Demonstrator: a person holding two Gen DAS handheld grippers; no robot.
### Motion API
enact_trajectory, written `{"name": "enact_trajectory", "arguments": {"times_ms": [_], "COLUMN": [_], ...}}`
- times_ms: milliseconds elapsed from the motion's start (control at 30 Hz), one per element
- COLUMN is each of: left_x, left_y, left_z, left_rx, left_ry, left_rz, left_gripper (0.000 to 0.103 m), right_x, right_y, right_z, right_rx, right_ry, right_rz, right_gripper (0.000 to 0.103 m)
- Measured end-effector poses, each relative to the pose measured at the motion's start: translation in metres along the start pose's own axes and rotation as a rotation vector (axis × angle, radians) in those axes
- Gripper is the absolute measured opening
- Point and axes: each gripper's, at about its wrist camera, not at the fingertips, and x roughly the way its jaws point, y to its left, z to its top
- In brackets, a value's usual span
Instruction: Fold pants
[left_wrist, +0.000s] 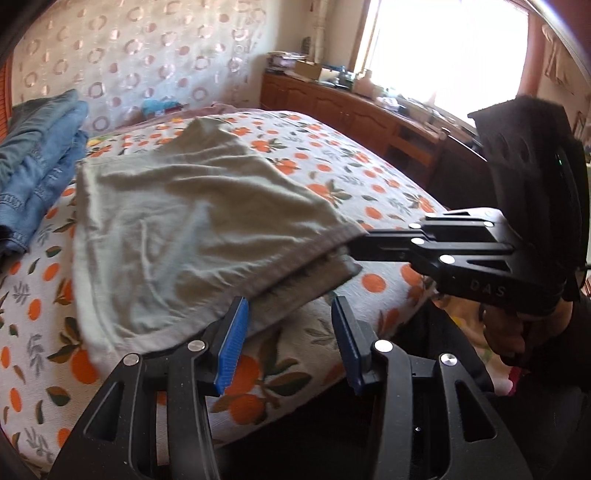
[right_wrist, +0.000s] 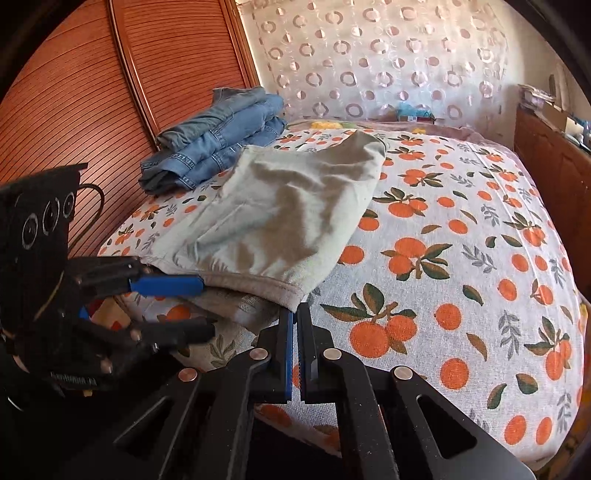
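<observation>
Two grippers at pants (right_wrist: 280, 218) near edge: right (right_wrist: 295, 325) pinched on hem corner, left (left_wrist: 291, 332) half-open, gripping nothing; corner could slip, fold skews.

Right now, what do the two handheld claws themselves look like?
Both are black plastic with cut-out linkage arms and round silver rivets. The left claw has blue ribbed pads; the right claw has the same blue pads. The right one carries pale raised lettering on its side and a black block on top. A dark sleeve shows behind it.
</observation>
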Motion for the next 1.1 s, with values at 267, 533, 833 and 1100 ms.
{"name": "enact_trajectory", "arguments": {"times_ms": [267, 533, 833, 1100], "left_x": [0.019, 0.018, -0.012, -0.036], "left_y": [0.005, 0.004, 0.011, 0.04], "left_z": [0.014, 0.013, 0.0, -0.008], "left_rx": [-0.014, -0.021, -0.044, -0.096], "left_ry": [0.001, -0.005, -0.022, -0.056], "left_rz": [0.029, 0.032, 0.036, 0.109], "left_gripper": [0.048, 0.048, 0.048, 0.048], "right_x": [-0.001, -0.008, -0.01, -0.009], "right_y": [-0.001, 0.004, 0.001, 0.014], "right_z": [-0.004, -0.011, -0.006, 0.008], "right_rx": [0.007, -0.023, -0.008, -0.069], "right_ry": [0.001, 0.004, -0.035, -0.064], "right_rz": [0.028, 0.07, 0.002, -0.007], "right_gripper": [0.002, 0.001, 0.004, 0.017]}}
